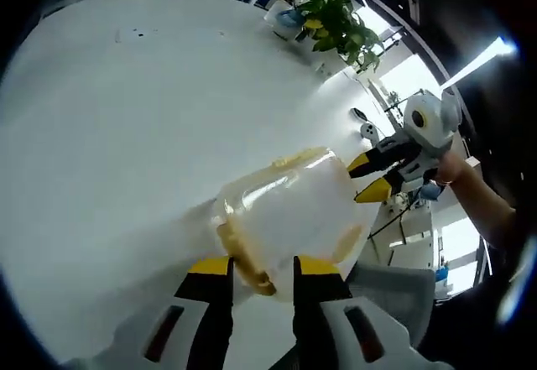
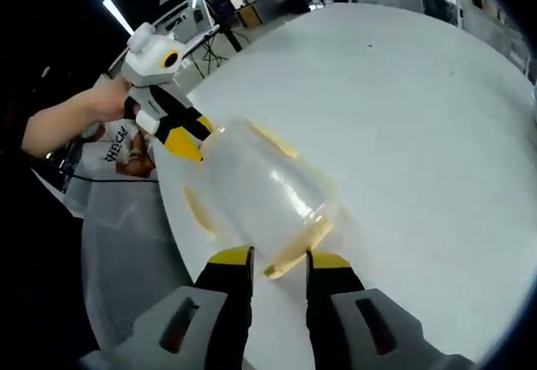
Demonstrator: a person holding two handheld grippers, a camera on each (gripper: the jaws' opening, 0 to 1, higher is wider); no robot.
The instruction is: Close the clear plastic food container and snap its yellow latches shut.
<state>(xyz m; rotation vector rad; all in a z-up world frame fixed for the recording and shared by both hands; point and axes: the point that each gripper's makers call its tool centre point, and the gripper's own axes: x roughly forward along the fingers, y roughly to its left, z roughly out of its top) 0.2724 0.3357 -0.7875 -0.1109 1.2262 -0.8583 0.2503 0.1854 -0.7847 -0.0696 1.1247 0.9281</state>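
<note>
Both grippers flank the container.

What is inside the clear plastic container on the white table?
Nothing distinct shows through the clear plastic container; its cloudy walls pass only the white table and yellow latches. Glare hides part of the interior, so small contents cannot be ruled out.

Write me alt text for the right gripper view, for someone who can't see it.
A clear plastic food container with yellow latches sits on a round white table, one latch between the right gripper's yellow-tipped jaws at the bottom. From the upper left, a person's hand brings the left gripper against the container's far end.
</note>
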